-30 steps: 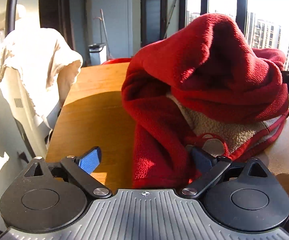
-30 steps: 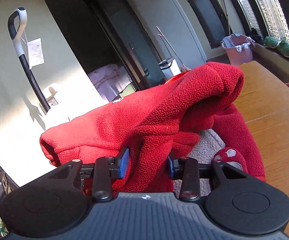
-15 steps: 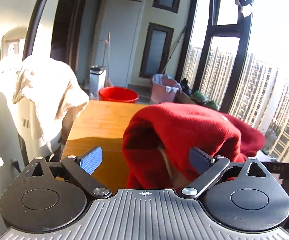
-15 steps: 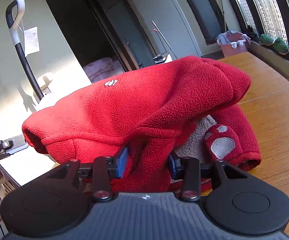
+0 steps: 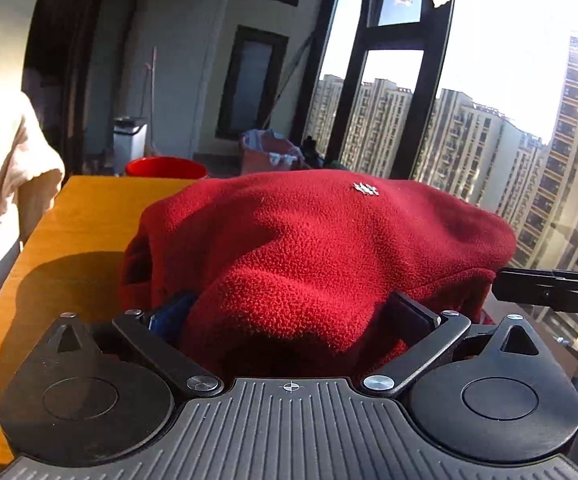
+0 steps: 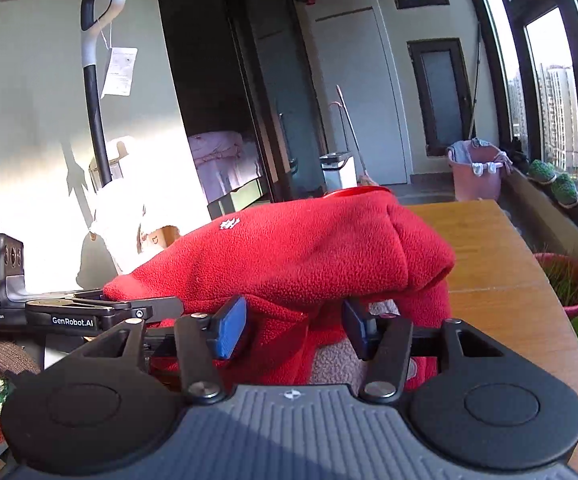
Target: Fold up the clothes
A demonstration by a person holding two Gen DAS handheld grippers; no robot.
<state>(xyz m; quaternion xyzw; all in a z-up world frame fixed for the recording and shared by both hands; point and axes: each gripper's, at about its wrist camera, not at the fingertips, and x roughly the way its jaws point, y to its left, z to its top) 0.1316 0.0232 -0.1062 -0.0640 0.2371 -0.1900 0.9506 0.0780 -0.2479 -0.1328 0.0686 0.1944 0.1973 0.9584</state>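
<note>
- Left wrist view: the red fleece garment [image 5: 313, 256] lies heaped on the wooden table [image 5: 69, 232], filling the middle of the frame.
- The left hand-held gripper [image 5: 289, 316] has its jaws spread wide with a thick fold of the garment bulging between them; the fabric hides most of both pads, so I cannot tell whether they press on it.
- A red bucket [image 5: 165, 168] stands beyond the table's far edge, behind the garment.
- Right wrist view: the same garment [image 6: 301, 256] rests on the table [image 6: 485, 256], its pale lining showing underneath.
- The right hand-held gripper [image 6: 293, 330] is opening; a fold of the garment sits between the jaws, and its far pad stands clear of the cloth.
- The left hand-held gripper [image 6: 101, 312] touches the garment's left edge.
</note>
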